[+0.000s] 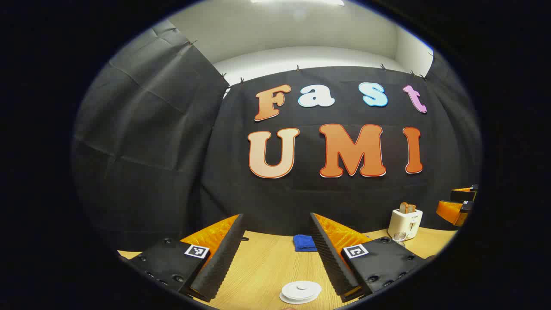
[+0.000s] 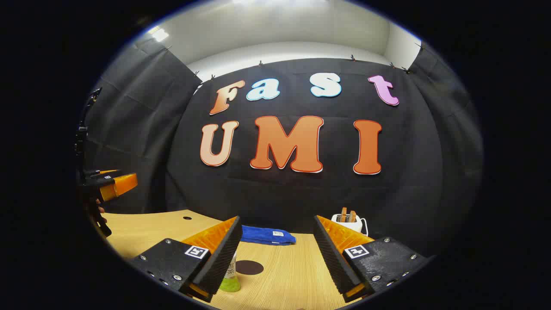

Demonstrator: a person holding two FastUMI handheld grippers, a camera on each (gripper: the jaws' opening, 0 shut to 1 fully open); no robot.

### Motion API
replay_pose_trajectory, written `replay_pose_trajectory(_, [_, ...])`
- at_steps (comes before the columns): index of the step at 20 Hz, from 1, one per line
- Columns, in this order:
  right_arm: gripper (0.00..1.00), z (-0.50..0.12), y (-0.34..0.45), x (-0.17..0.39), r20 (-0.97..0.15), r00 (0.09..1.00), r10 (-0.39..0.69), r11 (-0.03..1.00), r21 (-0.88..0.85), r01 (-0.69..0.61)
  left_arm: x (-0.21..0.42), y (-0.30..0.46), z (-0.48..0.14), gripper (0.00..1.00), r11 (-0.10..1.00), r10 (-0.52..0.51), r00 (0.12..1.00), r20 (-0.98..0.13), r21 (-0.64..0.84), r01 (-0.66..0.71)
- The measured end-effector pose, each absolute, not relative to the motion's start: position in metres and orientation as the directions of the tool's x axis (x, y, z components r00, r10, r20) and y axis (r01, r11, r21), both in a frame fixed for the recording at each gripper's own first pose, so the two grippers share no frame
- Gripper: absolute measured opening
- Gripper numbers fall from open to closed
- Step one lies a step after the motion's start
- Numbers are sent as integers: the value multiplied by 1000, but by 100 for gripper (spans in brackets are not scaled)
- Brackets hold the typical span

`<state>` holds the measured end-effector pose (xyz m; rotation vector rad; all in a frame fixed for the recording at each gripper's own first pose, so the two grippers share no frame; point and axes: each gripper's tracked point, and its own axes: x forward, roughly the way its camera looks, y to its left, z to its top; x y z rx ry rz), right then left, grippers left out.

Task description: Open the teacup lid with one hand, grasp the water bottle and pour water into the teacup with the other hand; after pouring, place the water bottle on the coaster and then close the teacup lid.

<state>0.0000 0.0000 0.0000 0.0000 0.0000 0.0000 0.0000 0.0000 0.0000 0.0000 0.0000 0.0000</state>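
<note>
In the left gripper view my left gripper [image 1: 275, 254] is open above the wooden table [image 1: 262, 267], its fingers wide apart and holding nothing. The white round teacup lid [image 1: 301, 291] lies low between them, near the table's front. In the right gripper view my right gripper [image 2: 275, 254] is open too. A water bottle [image 2: 230, 275] with greenish liquid stands just behind its left finger [image 2: 219, 258], partly hidden. A dark round coaster [image 2: 249, 267] lies on the table to the bottle's right. The left gripper [image 2: 114, 183] hangs in the air at the far left.
A folded blue cloth [image 1: 304, 242] [image 2: 267, 236] lies at the table's back by the black wall. A white toaster [image 1: 405, 223] [image 2: 348, 220] with bread slices stands at the back right, a clear glass [image 1: 399, 237] in front of it. The right gripper [image 1: 458, 204] shows at the right edge.
</note>
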Motion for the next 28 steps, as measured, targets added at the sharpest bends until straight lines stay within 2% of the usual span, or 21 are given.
replay_pose_trajectory(7, [99, -1, 0, 1, 2, 1000, 5, 1000, 16, -5, 0, 1, 5, 97, 1000, -1, 1000, 21, 0, 1])
replay_pose_trajectory(11, [99, -5, 3, 1, -6, 1000, 6, 1000, 12, -6, 2, 11, 8, 97, 999, 35, 999, 33, 10, -36])
replay_pose_trajectory(16, [99, -10, 1, 2, -17, 1000, 4, 1000, 10, -4, 3, 2, 6, 96, 1000, 10, 1000, 25, 4, -11])
replay_pose_trajectory(20, [99, -15, -1, 3, -31, 1000, 2, 1000, 19, -2, 9, -5, -17, 97, 1000, -21, 999, -40, 1, 21])
replay_pose_trajectory(23, [99, -19, -1, 3, -36, 999, 3, 1000, 27, -3, 10, -23, -31, 96, 995, -97, 992, -77, -33, 95])
replay_pose_trajectory(28, [99, -34, 11, 3, -65, 997, 45, 998, 47, -42, 15, -34, -63, 96, 990, -143, 978, -154, -13, 143])
